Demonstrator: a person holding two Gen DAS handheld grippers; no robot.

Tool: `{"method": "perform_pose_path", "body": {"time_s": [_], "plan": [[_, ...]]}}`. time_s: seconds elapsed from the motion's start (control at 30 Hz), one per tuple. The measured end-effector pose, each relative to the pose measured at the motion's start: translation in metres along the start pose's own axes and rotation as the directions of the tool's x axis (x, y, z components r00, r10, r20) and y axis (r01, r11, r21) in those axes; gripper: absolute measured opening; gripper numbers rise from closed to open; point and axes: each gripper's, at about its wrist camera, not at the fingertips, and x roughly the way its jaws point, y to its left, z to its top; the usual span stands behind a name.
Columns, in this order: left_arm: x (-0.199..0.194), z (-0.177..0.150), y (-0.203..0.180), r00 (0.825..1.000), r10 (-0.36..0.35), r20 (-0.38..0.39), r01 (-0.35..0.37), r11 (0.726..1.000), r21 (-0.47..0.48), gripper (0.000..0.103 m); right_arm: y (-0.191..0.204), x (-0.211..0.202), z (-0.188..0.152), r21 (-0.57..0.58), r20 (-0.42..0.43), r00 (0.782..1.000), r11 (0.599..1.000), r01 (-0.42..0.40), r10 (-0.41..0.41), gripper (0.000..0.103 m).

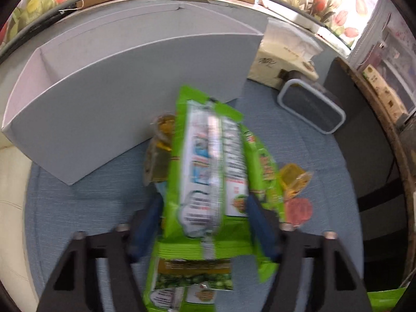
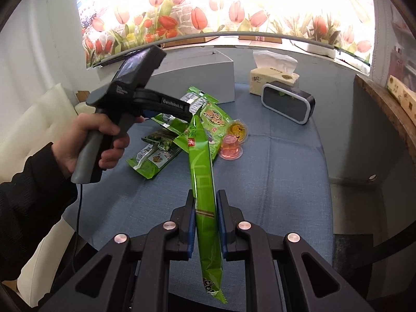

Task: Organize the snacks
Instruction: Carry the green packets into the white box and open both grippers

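Between our right tongs (image 2: 205,223) a long green snack packet (image 2: 204,182) is clamped edge-on. Beyond them, our left tongs (image 1: 204,205) straddle a green snack bag (image 1: 205,161) on the table (image 2: 273,169), pads apparently touching it, before the grey box (image 1: 130,83).

Four green packets (image 2: 205,202), two jelly cups (image 2: 230,149)

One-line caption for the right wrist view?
Right gripper pinches a green snack packet edge-on above the blue table.
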Motion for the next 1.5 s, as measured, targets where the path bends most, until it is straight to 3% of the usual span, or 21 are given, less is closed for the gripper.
{"method": "perform_pose_path", "body": {"time_s": [0.03, 0.13, 0.3, 0.63, 0.8, 0.93, 1.07, 1.23, 1.37, 1.5], "plan": [[-0.004, 0.001, -0.001, 1.0, 0.02, 0.009, -0.02, 1.0, -0.004, 0.051, -0.001, 0.0, -0.001, 0.009, 0.0, 1.0, 1.0, -0.004, 0.004, 0.015], [-0.02, 0.004, -0.003, 0.999, 0.011, 0.032, -0.012, 1.0, 0.002, 0.036, -0.002, 0.0, -0.002, 0.015, 0.002, 1.0, 1.0, -0.009, 0.009, 0.015], [-0.028, 0.009, -0.006, 0.999, -0.005, 0.041, 0.005, 1.0, 0.009, 0.023, -0.002, 0.001, -0.002, 0.043, 0.009, 0.999, 0.998, -0.035, 0.034, 0.015], [-0.049, 0.012, -0.007, 0.996, -0.068, 0.066, 0.069, 0.998, -0.014, 0.016, -0.005, -0.007, -0.004, 0.064, 0.022, 0.999, 0.997, -0.034, 0.033, 0.015], [-0.086, 0.005, -0.012, 0.986, -0.052, 0.161, 0.046, 0.998, 0.045, 0.016, -0.004, -0.014, -0.002, 0.054, 0.043, 0.998, 0.998, -0.039, 0.037, 0.015], [-0.128, -0.008, -0.009, 0.966, -0.036, 0.257, 0.017, 0.997, 0.077, 0.016, -0.002, -0.014, 0.013, 0.046, 0.066, 0.997, 0.998, -0.045, 0.042, 0.015], [-0.166, -0.01, 0.01, 0.943, -0.005, 0.334, -0.012, 0.999, 0.049, 0.016, 0.003, -0.006, 0.042, 0.018, 0.085, 0.996, 0.999, -0.041, 0.039, 0.015], [-0.19, 0.01, 0.042, 0.919, 0.061, 0.389, -0.067, 0.998, 0.002, 0.016, 0.015, 0.023, 0.113, -0.045, 0.106, 0.994, 0.998, -0.037, 0.041, 0.015], [-0.187, 0.04, 0.07, 0.903, 0.122, 0.412, -0.112, 0.993, -0.047, 0.017, 0.025, 0.058, 0.181, -0.068, 0.13, 0.99, 0.997, -0.041, 0.049, 0.015], [-0.173, 0.069, 0.09, 0.902, 0.142, 0.407, -0.127, 0.99, -0.063, 0.017, 0.037, 0.098, 0.236, -0.1, 0.13, 0.991, 0.995, -0.031, 0.044, 0.015]]}}
